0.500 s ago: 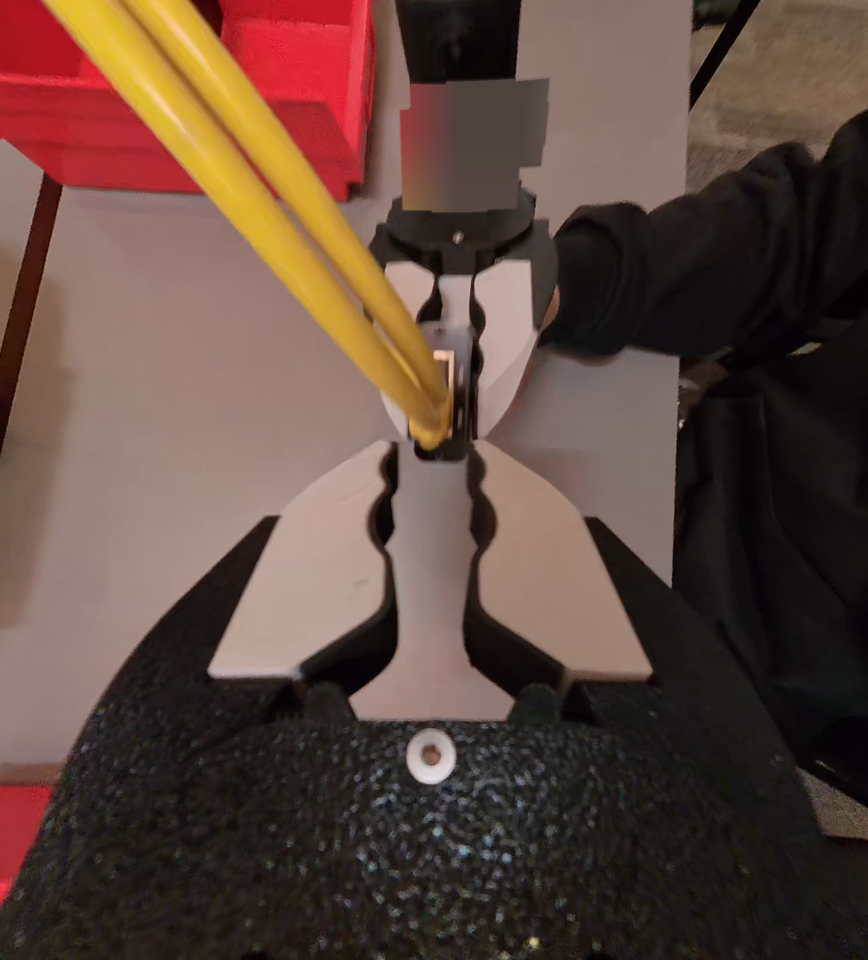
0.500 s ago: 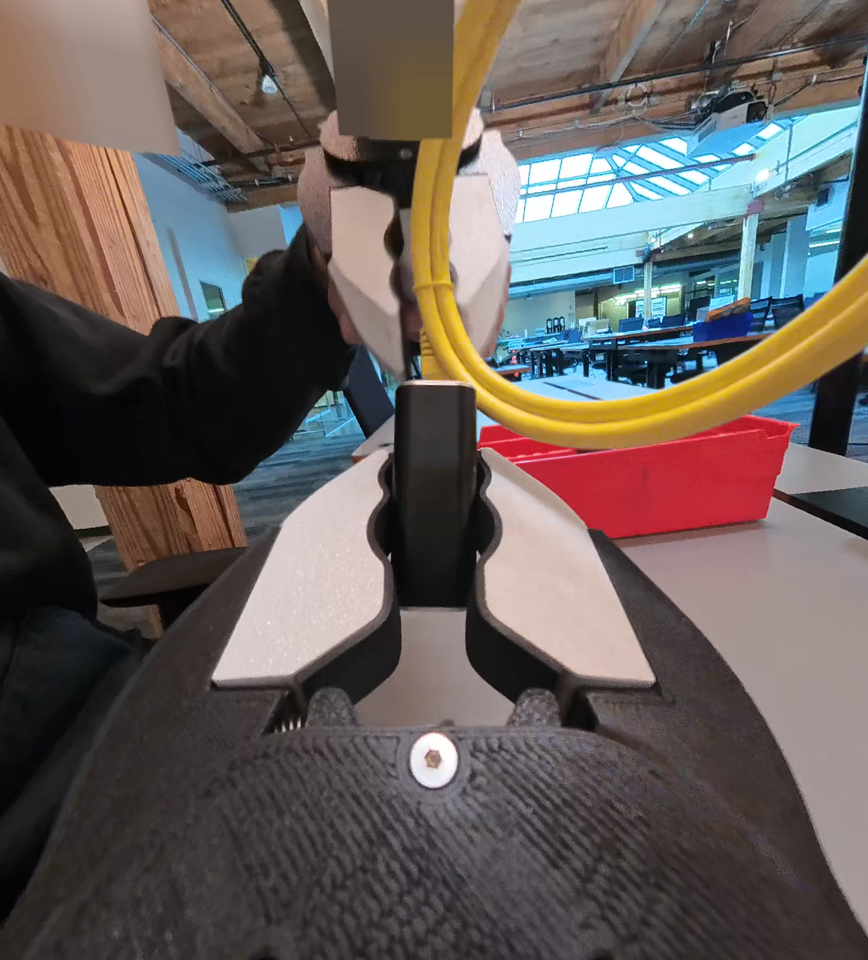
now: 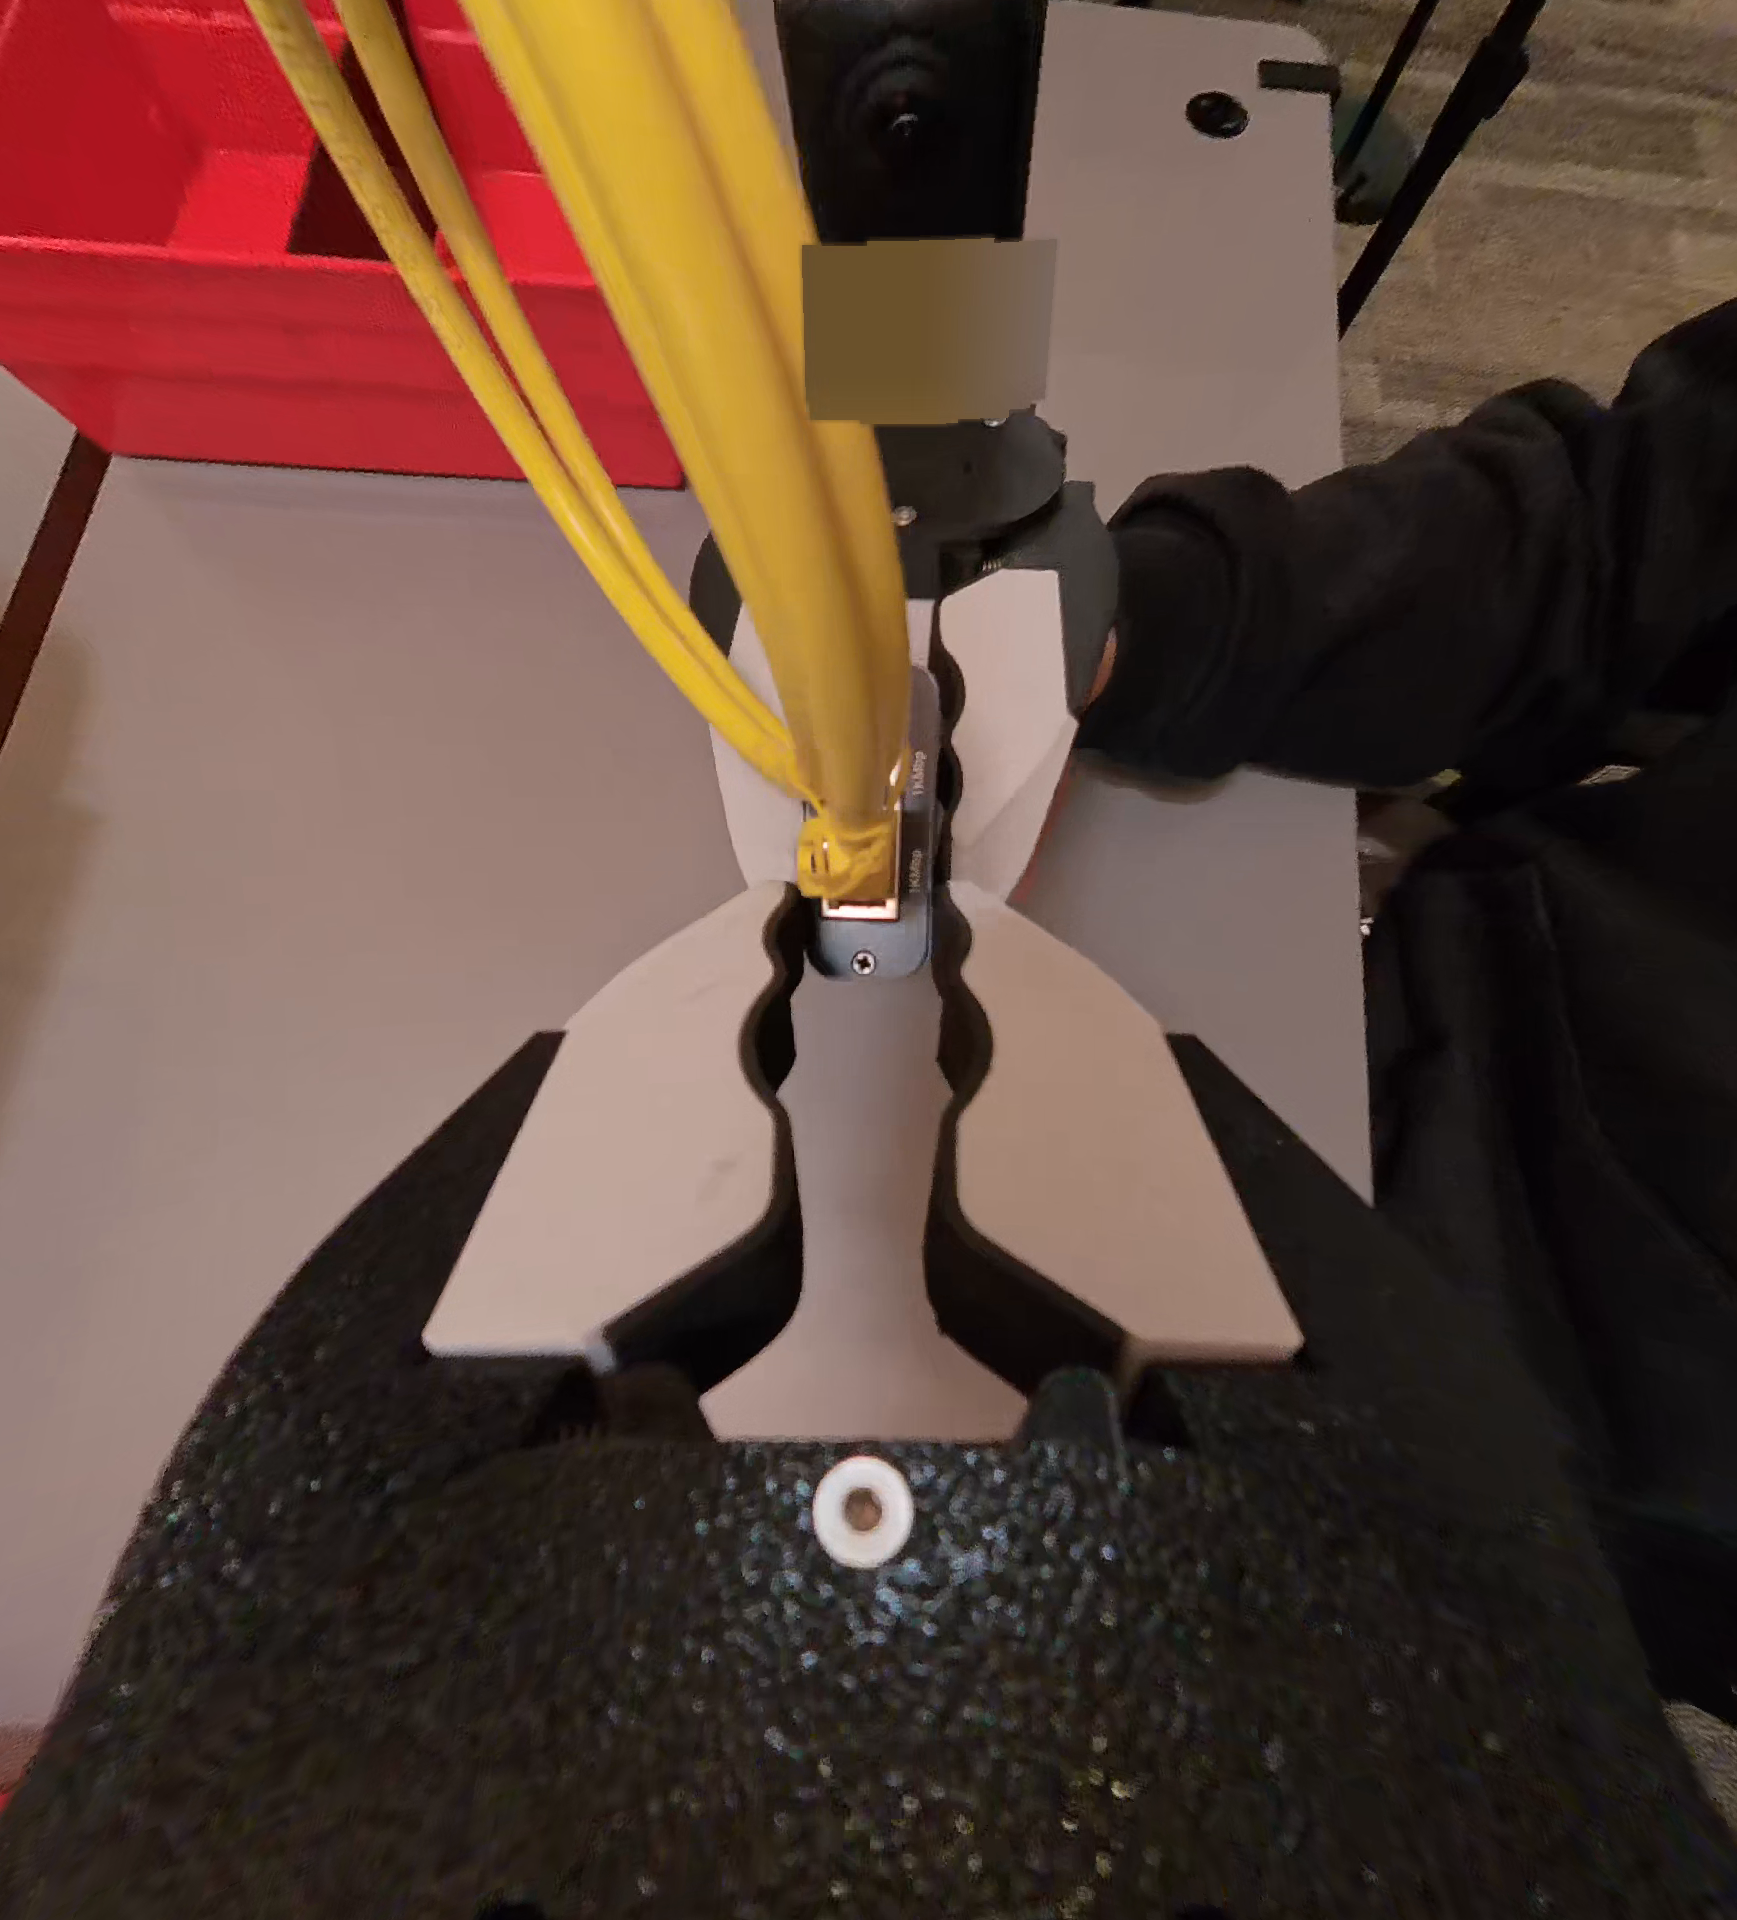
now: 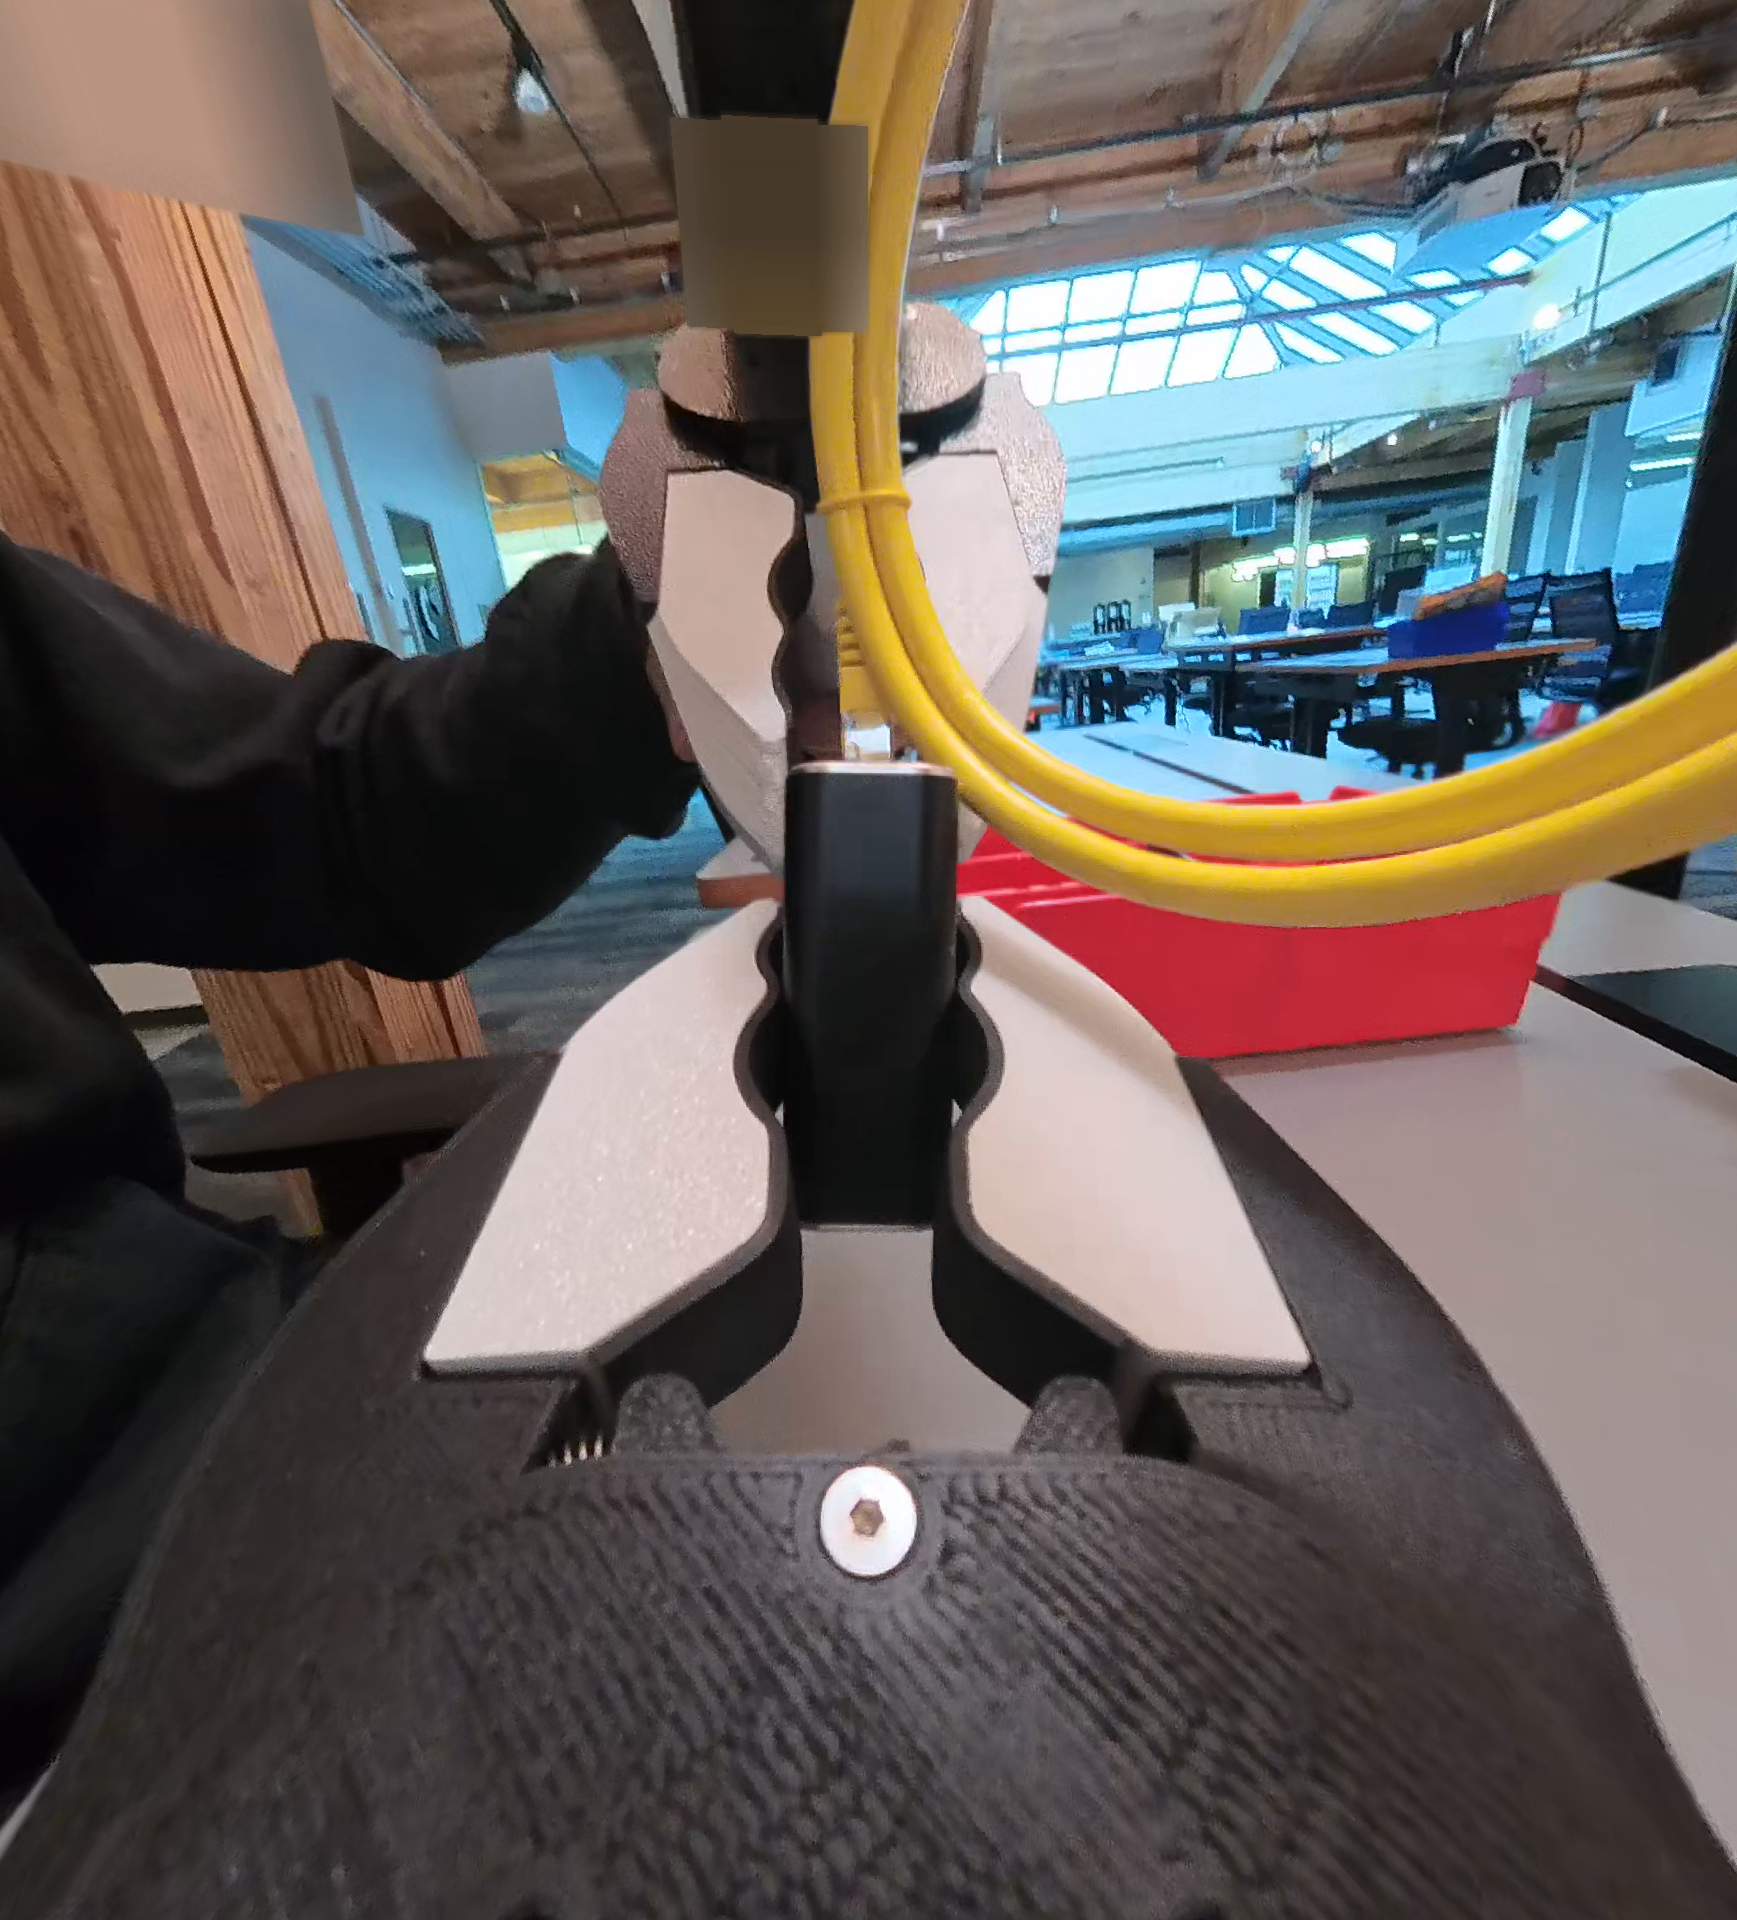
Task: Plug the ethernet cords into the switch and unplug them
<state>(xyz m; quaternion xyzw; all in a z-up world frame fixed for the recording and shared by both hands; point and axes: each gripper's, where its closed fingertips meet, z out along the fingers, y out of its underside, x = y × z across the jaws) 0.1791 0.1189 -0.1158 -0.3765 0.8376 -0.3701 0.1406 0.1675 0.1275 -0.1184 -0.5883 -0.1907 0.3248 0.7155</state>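
Note:
My right gripper (image 4: 866, 925) is shut on a small black switch (image 4: 864, 1039) and holds it above the grey table. In the left wrist view the switch (image 3: 869, 945) shows its port face between my left gripper's tips, with the right gripper's fingers (image 3: 1009, 727) beyond. My left gripper (image 3: 869, 904) is shut on the plug (image 3: 833, 857) of a yellow ethernet cord (image 3: 739, 416) and presses it at a port. I cannot tell if it is seated. In the right wrist view the plug (image 4: 856, 665) sits between the left gripper's fingers, just above the switch. The tied cord (image 4: 1259, 852) loops off right.
Red bins (image 3: 220, 312) stand at the table's far left and show in the right wrist view (image 4: 1259, 966). The grey table (image 3: 376, 831) ends just right of the grippers. A person's black sleeves (image 3: 1363, 623) (image 4: 324, 779) reach in. A wooden post (image 4: 116, 468) stands behind. Both grippers' tips are close together, under 4 cm apart.
My left gripper has moved down onto the switch, so the switch's end now sits between its tips. The cords have swung toward the centre of the left wrist view. Both grips are unchanged.

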